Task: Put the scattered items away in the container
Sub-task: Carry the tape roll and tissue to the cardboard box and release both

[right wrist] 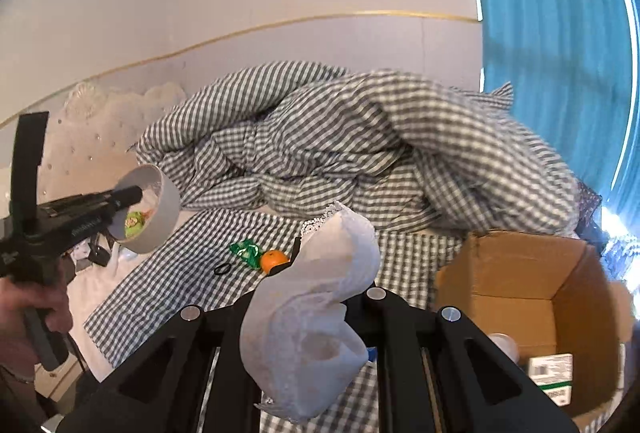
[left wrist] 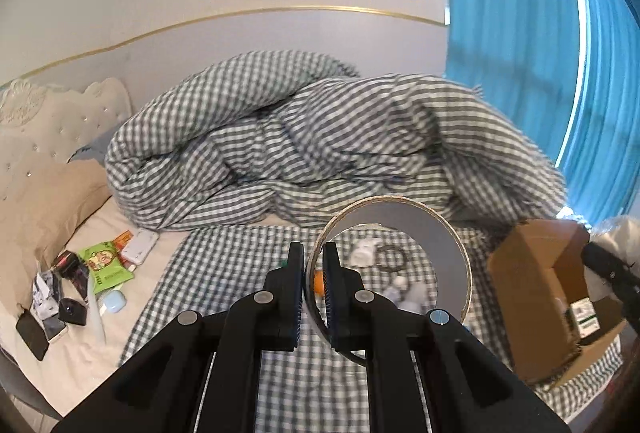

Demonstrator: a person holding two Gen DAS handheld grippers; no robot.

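Note:
My left gripper [left wrist: 313,253] is shut on the wall of a wide pale tape roll [left wrist: 452,233], one finger inside the ring and one outside. The right wrist view shows that left gripper [right wrist: 128,195] lifting the tape roll [right wrist: 168,209] above the bed, a hand on its handle. My right gripper [right wrist: 316,265] is shut on a white lace garment [right wrist: 320,313], which drapes over its fingers and hides the tips. An open cardboard box [right wrist: 512,273] stands to the right on the bed, also seen in the left wrist view [left wrist: 532,273]. It holds a green-and-white carton [right wrist: 554,373].
On the checked sheet lie an orange [right wrist: 274,259], a green packet [right wrist: 246,251] and a black hair tie [right wrist: 222,268]. A heap of small items with a green pouch [left wrist: 106,265] and a phone [left wrist: 32,335] sits by the pillow [left wrist: 48,201]. A bunched checked duvet [left wrist: 320,145] fills the back.

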